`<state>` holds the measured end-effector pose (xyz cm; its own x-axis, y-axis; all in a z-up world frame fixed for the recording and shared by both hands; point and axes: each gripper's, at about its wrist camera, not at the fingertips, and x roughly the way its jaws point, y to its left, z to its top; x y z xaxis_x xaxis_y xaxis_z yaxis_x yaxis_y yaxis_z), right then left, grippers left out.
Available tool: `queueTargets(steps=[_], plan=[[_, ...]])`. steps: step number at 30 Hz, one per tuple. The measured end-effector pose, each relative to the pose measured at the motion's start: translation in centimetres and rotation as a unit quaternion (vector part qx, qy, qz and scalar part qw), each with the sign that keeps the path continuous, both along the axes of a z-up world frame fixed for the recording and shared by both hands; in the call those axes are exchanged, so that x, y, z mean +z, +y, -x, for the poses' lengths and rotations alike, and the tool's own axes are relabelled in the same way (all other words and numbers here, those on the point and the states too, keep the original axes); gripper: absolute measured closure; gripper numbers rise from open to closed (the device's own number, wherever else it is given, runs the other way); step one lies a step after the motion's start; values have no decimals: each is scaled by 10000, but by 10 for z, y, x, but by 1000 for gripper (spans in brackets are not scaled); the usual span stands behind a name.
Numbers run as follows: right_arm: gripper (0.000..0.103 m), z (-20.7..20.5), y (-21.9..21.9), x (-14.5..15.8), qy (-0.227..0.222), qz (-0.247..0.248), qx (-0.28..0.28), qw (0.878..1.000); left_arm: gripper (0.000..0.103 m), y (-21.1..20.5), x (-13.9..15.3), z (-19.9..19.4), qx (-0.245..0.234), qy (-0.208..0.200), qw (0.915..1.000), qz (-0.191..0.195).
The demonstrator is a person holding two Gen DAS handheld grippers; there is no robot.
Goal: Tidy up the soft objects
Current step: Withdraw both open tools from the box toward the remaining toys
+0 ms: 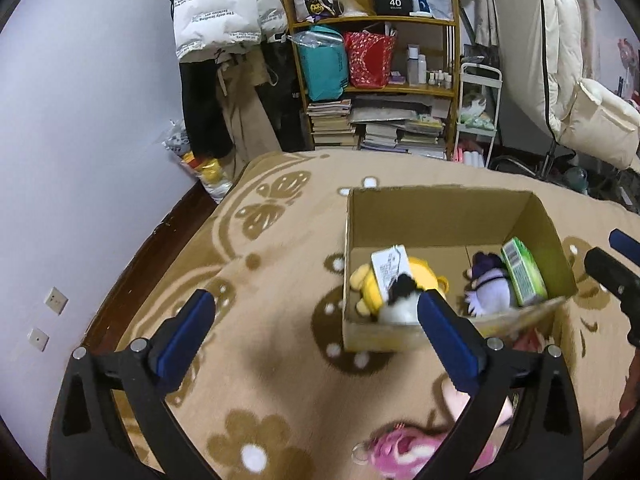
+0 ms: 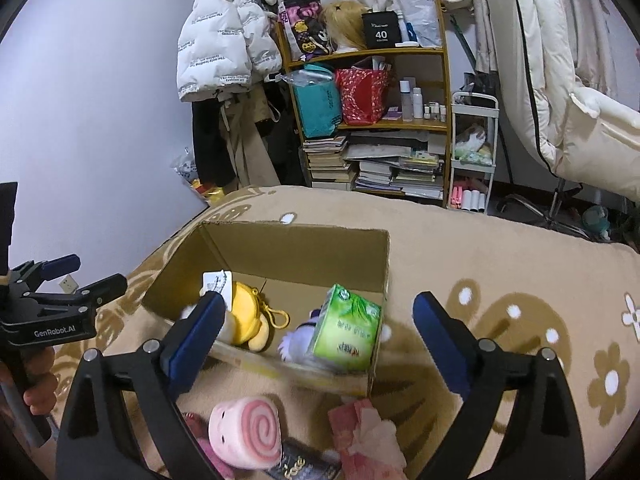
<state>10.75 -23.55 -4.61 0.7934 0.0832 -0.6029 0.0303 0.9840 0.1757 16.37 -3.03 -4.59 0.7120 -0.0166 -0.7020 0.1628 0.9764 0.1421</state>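
Your right gripper (image 2: 316, 312) fills the bottom of the frame with its blue pads spread wide and nothing pressed between them. Behind its fingers, in the middle of the frame, sits the open cardboard box (image 2: 288, 252) on the tan flowered blanket (image 2: 500, 264). Inside the box you can see a yellow plush (image 2: 250, 316) with a white tag, a purple-and-white plush (image 2: 298, 338) and a green tissue pack (image 2: 348, 330) leaning at the right wall. Below the box, at the bottom centre, lie a pink swirl plush (image 2: 250, 430) and a pink fabric piece (image 2: 366, 436) on the blanket. At the left edge, your left gripper (image 2: 86, 274) is held by a hand (image 2: 38, 380), jaws apart.
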Motion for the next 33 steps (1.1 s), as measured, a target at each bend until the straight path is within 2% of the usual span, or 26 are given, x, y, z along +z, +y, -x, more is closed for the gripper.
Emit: queueTargets(steps=[6, 15, 26, 33], plan=[[4, 21, 4, 5, 10, 23, -35, 10000, 3, 9, 5, 22, 117, 129, 9998, -3], [4, 55, 5, 9, 29, -13, -103, 9999, 3, 27, 4, 46, 258, 479, 9978, 389], [4, 78, 6, 5, 64, -19, -123, 9999, 3, 35, 9, 73, 444, 497, 9972, 329], [4, 84, 9, -6, 197, 26, -54, 9998, 3, 29, 3, 82, 453, 654, 9964, 287]])
